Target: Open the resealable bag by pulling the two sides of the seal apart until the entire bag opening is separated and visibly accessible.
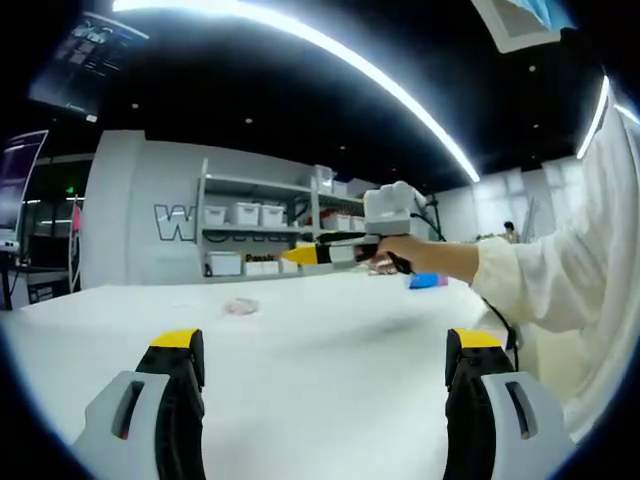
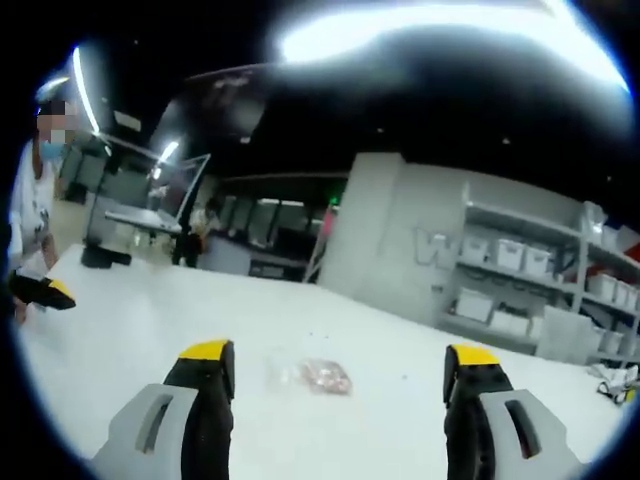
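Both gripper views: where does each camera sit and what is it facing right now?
Left gripper view: rides the left hand-held gripper, jaws apart, facing across the white table to grey shelving; the right hand-held gripper enters with the person's hand and white sleeve.
Right gripper view: rides the right hand-held gripper, jaws apart, aimed at the small clear plastic resealable bag.
Shared: table, bag, shelving.
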Action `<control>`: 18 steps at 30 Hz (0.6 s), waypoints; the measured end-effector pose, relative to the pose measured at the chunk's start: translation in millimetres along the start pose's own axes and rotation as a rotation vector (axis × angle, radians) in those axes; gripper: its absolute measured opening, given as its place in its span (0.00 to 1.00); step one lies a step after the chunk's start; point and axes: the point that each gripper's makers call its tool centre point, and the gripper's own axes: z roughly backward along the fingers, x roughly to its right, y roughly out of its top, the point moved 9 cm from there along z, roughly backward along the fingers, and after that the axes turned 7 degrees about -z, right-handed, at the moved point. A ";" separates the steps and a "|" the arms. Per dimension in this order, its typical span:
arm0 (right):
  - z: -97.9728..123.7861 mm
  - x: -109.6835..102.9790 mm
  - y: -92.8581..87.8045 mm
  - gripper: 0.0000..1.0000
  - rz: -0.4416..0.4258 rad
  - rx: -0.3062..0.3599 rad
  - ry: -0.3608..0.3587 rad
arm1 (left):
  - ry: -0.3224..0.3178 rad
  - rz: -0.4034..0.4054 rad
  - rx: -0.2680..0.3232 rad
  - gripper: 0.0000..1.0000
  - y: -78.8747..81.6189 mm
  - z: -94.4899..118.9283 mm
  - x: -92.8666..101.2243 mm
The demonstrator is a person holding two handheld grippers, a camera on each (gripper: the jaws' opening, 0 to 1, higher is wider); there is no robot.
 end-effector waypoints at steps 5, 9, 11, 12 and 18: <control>7.4 -2.3 0.0 0.87 0.031 0.007 -0.004 | 0.000 0.000 -0.002 0.99 0.2 0.0 -0.7; 13.3 -2.0 -0.6 0.86 0.048 0.006 -0.005 | 0.002 0.002 -0.001 0.99 0.5 0.2 -1.6; 15.3 -1.6 -1.2 0.86 0.051 0.004 -0.005 | 0.003 0.003 0.000 0.99 0.7 0.3 -1.9; 16.7 -1.9 -1.8 0.86 0.052 0.003 -0.004 | 0.003 0.002 0.000 0.99 0.7 0.4 -2.0; 24.3 -3.2 -4.3 0.86 0.051 0.002 -0.003 | 0.003 0.001 -0.001 0.99 0.8 0.4 -2.6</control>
